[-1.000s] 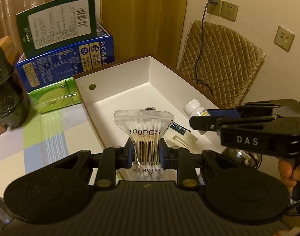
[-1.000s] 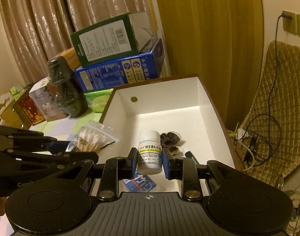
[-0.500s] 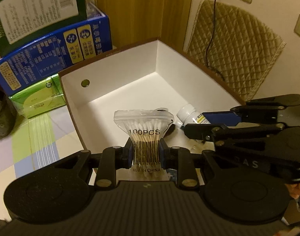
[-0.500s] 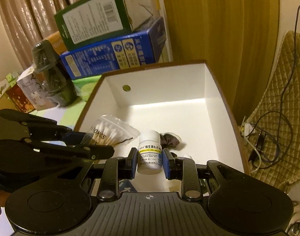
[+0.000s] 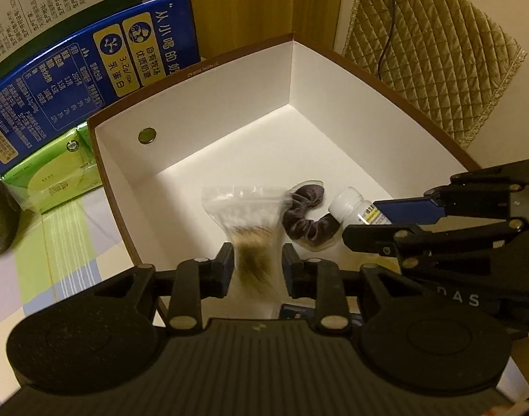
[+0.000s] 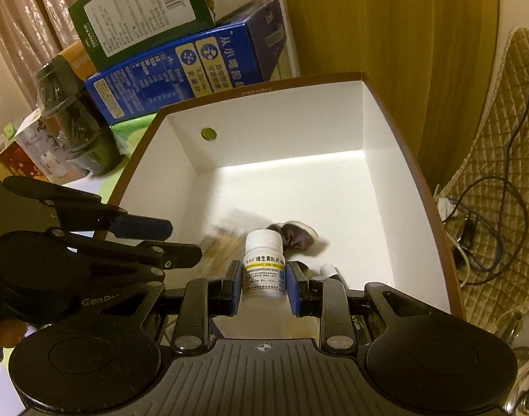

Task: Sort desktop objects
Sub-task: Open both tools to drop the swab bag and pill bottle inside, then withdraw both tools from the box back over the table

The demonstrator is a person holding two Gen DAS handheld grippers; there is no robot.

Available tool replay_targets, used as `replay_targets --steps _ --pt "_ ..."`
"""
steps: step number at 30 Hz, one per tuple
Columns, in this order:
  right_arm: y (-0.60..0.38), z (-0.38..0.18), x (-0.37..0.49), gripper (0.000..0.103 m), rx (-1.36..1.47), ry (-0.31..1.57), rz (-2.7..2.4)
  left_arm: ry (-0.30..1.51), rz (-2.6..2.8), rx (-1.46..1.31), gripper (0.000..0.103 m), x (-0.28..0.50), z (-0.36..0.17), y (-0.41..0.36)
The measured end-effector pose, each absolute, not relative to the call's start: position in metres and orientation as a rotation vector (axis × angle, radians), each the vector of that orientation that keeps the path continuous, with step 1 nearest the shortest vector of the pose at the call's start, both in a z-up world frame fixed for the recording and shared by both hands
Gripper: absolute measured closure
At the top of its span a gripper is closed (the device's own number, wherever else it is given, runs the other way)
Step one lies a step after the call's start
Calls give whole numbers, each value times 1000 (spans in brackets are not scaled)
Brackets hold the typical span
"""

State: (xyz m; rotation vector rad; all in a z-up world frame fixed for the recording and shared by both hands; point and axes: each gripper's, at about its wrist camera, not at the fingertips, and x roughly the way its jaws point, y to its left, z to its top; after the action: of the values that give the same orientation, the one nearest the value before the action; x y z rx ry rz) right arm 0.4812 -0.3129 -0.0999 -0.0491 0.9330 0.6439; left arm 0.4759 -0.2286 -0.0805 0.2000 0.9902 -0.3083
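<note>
A brown box with white inside (image 5: 229, 79) (image 6: 385, 159) stands open on the table. My left gripper (image 5: 257, 270) is open over its near part; the clear bag of cotton swabs (image 5: 250, 222) is blurred between the parted fingers, falling into the box. In the right wrist view the bag (image 6: 222, 239) is a blur beside the left gripper (image 6: 153, 239). My right gripper (image 6: 262, 286) is shut on a white pill bottle (image 6: 264, 267) and holds it over the box; the bottle shows in the left wrist view (image 5: 354, 206) too. A dark scrunchie (image 5: 309, 222) (image 6: 292, 237) lies on the box floor.
Blue carton (image 5: 91, 79) (image 6: 181, 76) and green-white box (image 6: 143, 10) are stacked behind the box. A green tissue pack (image 5: 49, 176) lies left of it. A dark wrapped jar (image 6: 70, 118) stands farther left. A quilted chair pad (image 5: 434, 45) and cables (image 6: 479, 222) are right.
Both grippers moved forward and lower over the box. My left gripper opened and let go of the cotton swab bag, which is dropping. The right gripper still holds the bottle.
</note>
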Motion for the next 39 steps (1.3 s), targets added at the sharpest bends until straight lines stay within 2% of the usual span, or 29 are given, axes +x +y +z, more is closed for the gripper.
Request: replay_targets --steps 7,18,19,20,25,29,35,37,39 --pt "-305 -105 485 79 -60 955 668 978 -300 210 71 477 -78 -224" --pt "-294 -114 488 77 -77 981 698 973 -276 215 70 477 -75 -217" --pt "-295 -114 487 71 -76 977 693 973 -273 211 70 476 -75 -216" --pt "-296 -113 487 61 -80 974 682 972 -270 209 70 476 -75 -215" --pt "-303 -105 481 37 -92 951 674 965 -266 193 69 472 -70 -209" --pt "-307 -93 469 16 -144 909 679 947 -276 178 63 465 -62 -209" --pt "-313 -82 454 3 -172 896 690 925 -293 171 52 450 -53 -211" --pt "-316 -79 448 2 -175 890 684 922 -294 164 49 445 -50 -211" --pt "-320 -76 443 2 -172 889 676 924 -287 156 40 439 -48 -210"
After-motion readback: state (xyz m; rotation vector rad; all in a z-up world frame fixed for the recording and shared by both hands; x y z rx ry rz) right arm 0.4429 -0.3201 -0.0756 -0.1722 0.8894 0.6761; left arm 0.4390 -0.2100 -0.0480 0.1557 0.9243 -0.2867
